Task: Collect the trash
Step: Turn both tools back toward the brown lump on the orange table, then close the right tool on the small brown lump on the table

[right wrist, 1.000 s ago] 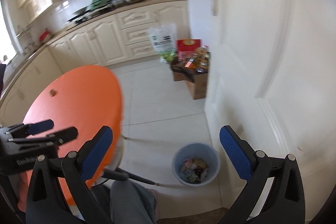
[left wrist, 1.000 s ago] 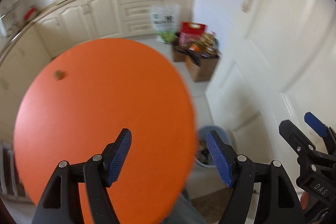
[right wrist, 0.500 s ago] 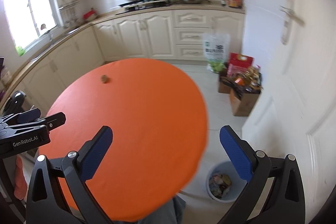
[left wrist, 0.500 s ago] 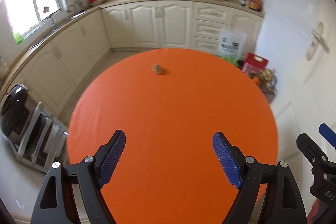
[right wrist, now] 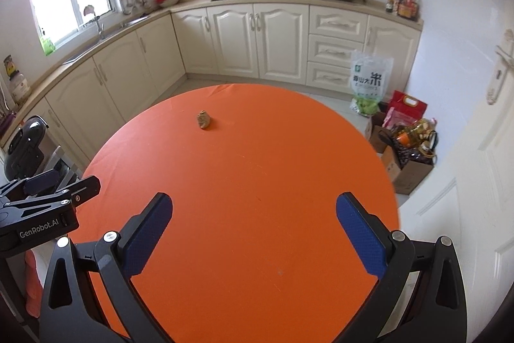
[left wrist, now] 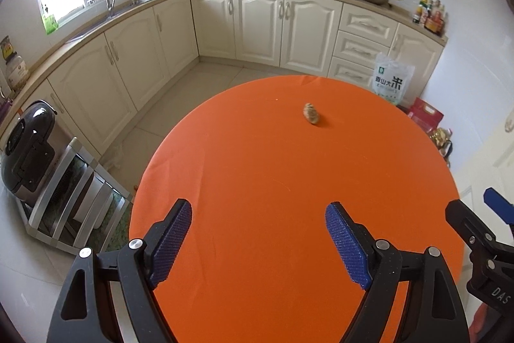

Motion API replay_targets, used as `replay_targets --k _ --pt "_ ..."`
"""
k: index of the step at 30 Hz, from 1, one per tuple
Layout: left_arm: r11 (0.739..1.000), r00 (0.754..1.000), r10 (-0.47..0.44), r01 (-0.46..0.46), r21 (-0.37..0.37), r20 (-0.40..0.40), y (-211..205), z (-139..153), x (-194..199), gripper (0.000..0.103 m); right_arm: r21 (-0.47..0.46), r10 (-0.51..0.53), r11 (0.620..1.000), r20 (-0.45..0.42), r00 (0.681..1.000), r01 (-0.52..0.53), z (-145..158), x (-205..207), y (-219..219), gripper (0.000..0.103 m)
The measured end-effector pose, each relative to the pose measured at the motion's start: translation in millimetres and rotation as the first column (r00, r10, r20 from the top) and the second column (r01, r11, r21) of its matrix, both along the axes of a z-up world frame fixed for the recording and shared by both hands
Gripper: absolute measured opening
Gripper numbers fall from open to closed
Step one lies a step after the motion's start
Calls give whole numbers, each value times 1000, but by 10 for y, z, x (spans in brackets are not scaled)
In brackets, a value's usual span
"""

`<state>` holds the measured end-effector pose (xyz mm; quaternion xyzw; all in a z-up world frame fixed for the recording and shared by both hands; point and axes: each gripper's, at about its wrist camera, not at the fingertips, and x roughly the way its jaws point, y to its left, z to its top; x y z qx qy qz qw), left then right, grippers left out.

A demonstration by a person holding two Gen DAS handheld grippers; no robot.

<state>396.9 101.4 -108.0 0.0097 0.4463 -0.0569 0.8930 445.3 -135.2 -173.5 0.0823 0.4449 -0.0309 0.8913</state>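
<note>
- The left tool [left wrist: 258, 241] hovers over the near part of the round orange tabletop [left wrist: 257, 182]; its jaws have just been opening and stand spread, with nothing between them.
- The right tool [right wrist: 253, 233] hangs beside it, jaws spread wide and empty.
- A small crumpled brownish scrap of trash [left wrist: 311, 113] lies alone on the far part of the tabletop, well apart from both tools.
- A bag of rice [right wrist: 369, 82] leans against the far cabinets.
</note>
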Motion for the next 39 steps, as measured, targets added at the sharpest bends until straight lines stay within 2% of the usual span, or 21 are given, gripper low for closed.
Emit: replay_targets --k 3,10,14,18,22,24,29,33,36,37,39 --pt "1000 1000 6 -6 -10 -22 37 -27 336 81 16 6 1000 -18 1000 -6 -81 254 8 103" --pt "1000 996 -2 -1 -30 -89 77 -153 1458 81 62 57 997 -93 994 -51 -388 1031 64 103" --pt "999 993 24 -29 -41 -116 172 -246 2047 81 70 98 994 -128 987 -89 -567 1443 151 103" --pt "997 989 34 -44 -63 -144 263 -355 2517 81 69 133 990 -167 977 -123 -748 1815 245 103" --pt "996 983 66 -75 -46 -173 343 -486 3012 81 77 157 987 -201 967 -144 -903 2072 317 101" --pt "996 980 74 -83 -45 -182 340 -538 3128 81 79 166 985 -216 962 -152 -972 2195 359 101" --pt "993 972 101 -110 -31 -210 364 -700 3496 81 84 191 981 -243 951 -176 -1096 2390 465 89" --pt "991 968 127 -135 -24 -218 324 -799 3526 81 62 229 973 -270 935 -221 -1206 2485 637 84" --pt "990 966 128 -139 -35 -226 326 -856 3528 81 62 233 972 -294 927 -225 -1304 2512 675 71" --pt "990 965 129 -140 -33 -228 320 -873 3545 81 68 237 971 -300 924 -228 -1334 2514 686 63" --pt "989 965 133 -143 -25 -228 302 -900 3571 81 49 240 970 -298 924 -237 -1355 2501 699 56"
